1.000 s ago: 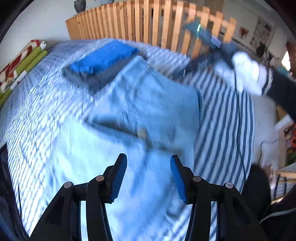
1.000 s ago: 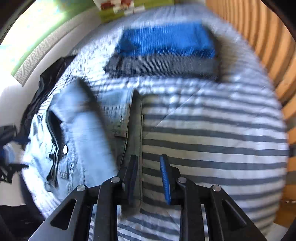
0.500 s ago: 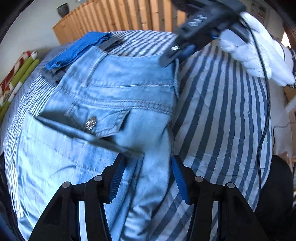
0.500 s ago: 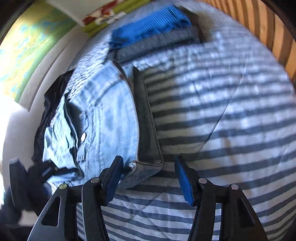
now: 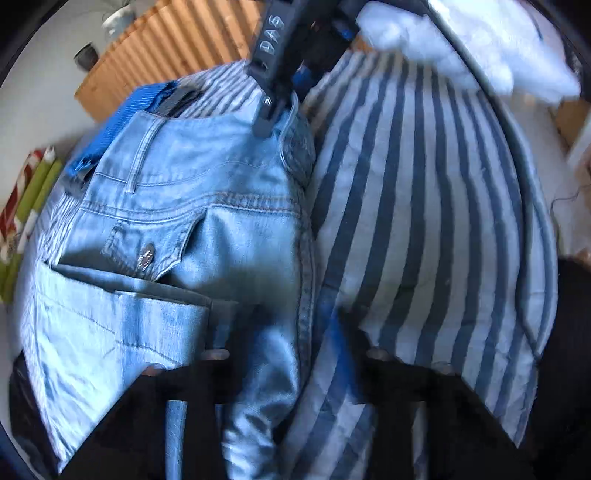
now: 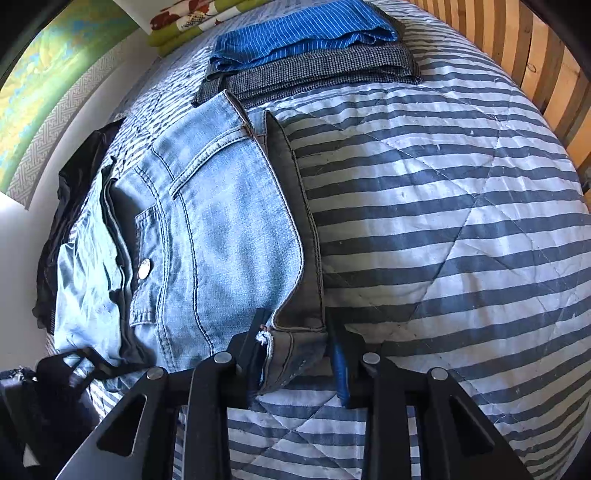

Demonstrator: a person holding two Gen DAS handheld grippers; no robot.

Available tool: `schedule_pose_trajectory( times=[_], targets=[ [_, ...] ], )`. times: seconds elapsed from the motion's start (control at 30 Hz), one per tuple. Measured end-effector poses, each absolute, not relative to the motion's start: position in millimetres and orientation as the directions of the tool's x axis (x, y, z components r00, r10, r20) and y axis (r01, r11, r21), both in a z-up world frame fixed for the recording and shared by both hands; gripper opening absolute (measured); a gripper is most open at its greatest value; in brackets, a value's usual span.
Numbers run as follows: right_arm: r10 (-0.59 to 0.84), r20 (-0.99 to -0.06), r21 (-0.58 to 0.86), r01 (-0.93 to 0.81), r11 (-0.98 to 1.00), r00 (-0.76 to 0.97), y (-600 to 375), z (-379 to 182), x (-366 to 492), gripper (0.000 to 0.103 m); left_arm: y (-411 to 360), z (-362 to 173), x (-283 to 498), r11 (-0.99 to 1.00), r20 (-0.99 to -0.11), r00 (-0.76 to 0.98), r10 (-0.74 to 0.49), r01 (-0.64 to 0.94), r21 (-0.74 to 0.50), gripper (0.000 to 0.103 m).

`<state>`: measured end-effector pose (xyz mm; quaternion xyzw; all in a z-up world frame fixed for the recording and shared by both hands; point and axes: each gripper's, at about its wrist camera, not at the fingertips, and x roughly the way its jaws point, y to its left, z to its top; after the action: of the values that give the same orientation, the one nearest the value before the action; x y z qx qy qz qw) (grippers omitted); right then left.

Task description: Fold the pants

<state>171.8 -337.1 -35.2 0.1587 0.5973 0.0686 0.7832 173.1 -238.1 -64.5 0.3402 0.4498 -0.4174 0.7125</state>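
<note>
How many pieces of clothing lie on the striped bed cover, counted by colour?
Light blue jeans: 1
Bright blue striped folded garment: 1
Grey checked folded garment: 1
Black garment at the bed's edge: 1
Total: 4

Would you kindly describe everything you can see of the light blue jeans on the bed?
The jeans are pale, faded denim with darker stitching, a belt loop and a flapped back pocket closed by a metal button. They lie seat-up on the striped quilt, a folded leg layered across them below the pocket. The waistband's far end touches a stack of folded clothes. The right claw has just been closing on the waistband's near corner; the left claw has been closing on the side seam lower down.
</note>
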Motion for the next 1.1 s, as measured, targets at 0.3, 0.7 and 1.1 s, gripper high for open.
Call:
schedule_pose_trajectory(
  times=[0.3,0.7,1.1],
  targets=[
    [0.134,-0.952,0.145,0.017,0.989,0.276,-329,-26,163,0.026,-214,-36,202,0.477,-0.887,-0.065,-0.458,0.824,-0.306,0.004],
    [0.156,-0.809,0.108,-0.118,0.987,0.566,-245,54,216,0.035,-116,30,228,0.672,-0.833,0.235,-0.501,0.712,-0.203,0.049],
    [0.000,-0.912,-0.005,-0.012,1.000,0.410,-224,-33,296,0.040,-32,-46,268,0.829,-0.913,0.193,-0.358,0.515,-0.216,0.051]
  ],
)
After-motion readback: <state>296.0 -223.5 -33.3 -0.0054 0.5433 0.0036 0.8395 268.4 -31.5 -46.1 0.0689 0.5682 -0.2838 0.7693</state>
